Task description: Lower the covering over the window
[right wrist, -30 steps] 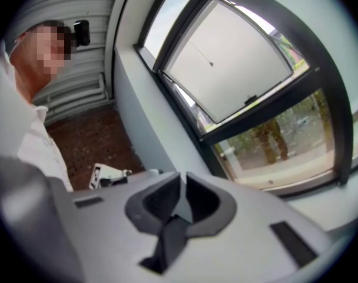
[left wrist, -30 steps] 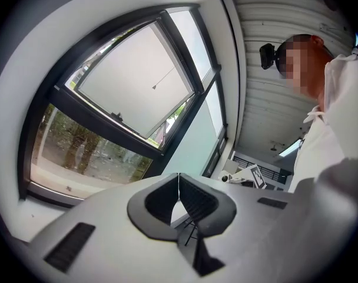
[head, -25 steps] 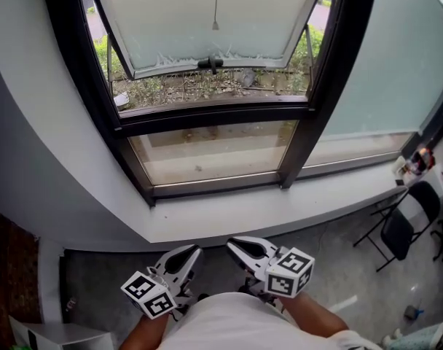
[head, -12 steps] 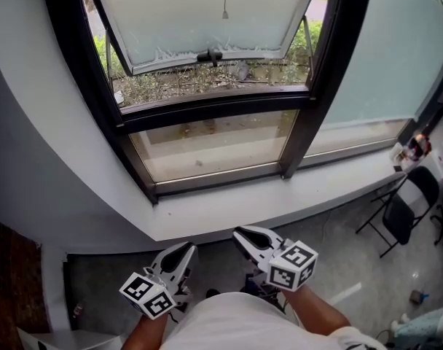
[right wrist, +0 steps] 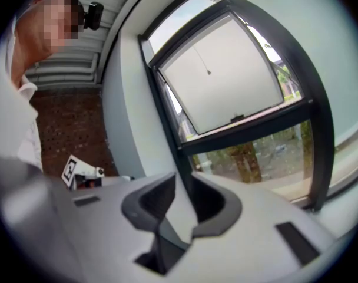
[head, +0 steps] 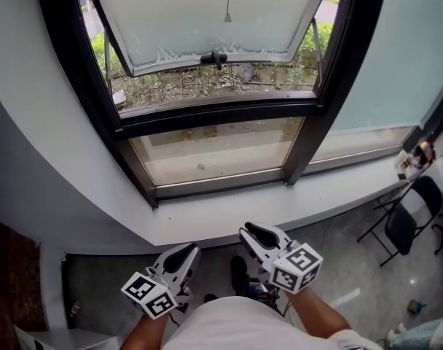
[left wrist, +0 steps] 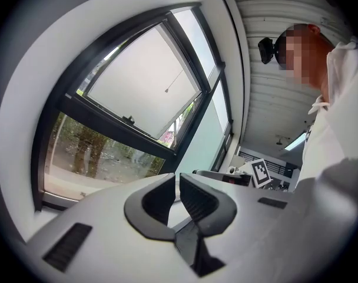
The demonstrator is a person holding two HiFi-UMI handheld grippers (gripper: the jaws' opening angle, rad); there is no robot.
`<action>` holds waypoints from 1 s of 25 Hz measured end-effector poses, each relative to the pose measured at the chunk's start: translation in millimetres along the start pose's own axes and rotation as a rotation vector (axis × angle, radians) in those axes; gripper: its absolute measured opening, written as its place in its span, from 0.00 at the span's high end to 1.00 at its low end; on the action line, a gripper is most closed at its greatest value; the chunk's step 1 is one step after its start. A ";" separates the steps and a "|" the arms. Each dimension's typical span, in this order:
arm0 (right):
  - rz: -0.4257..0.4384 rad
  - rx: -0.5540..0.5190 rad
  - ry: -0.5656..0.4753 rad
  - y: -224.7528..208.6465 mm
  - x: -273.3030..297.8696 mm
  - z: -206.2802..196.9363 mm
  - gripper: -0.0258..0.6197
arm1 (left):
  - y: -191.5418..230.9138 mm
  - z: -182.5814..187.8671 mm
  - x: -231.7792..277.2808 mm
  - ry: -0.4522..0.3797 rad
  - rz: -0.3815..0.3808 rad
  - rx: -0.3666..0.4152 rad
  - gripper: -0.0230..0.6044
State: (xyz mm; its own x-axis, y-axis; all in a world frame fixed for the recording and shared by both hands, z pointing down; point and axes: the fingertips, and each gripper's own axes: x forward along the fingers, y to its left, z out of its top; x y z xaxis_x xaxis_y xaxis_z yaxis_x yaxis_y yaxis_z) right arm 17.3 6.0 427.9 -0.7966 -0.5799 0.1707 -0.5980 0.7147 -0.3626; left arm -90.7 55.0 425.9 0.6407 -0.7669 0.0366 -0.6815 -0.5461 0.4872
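The left hand-held gripper [head: 186,254] is sitting closed and empty, low by the person's waist. The right hand-held gripper [head: 252,234] is opening just beside it, with nothing between its jaws. The pull cord [head: 227,17] is hanging well ahead of and above both, in front of the open sash [head: 170,20]. The covering itself is staying out of view, higher still.

The long reach looks like the main risk. The cord's end is small and hanging free, so jaws arriving off-line may be closing on air or knocking it aside. A pull angled back toward the person, rather than straight down, may be dragging the covering crooked or jamming it. With the sash standing open, a draught may be pushing cord and covering about.
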 end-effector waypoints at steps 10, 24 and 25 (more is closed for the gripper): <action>0.090 -0.044 -0.014 -79.0 39.1 54.2 0.85 | 23.2 32.4 86.4 -0.049 0.049 0.027 0.93; 0.195 -0.095 -0.003 -138.7 81.7 106.6 0.85 | 51.8 84.2 156.6 -0.098 0.156 0.132 0.93; 0.198 -0.097 -0.003 -137.6 84.3 108.1 0.85 | 52.4 87.6 156.9 -0.101 0.157 0.138 0.93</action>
State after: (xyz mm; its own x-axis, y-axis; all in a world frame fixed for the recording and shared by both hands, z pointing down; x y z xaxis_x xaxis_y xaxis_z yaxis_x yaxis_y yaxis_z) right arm 41.9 -183.5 393.1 -0.8993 -0.4253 0.1022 -0.4356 0.8491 -0.2989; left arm -56.8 -123.5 380.8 0.4888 -0.8723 0.0113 -0.8165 -0.4529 0.3580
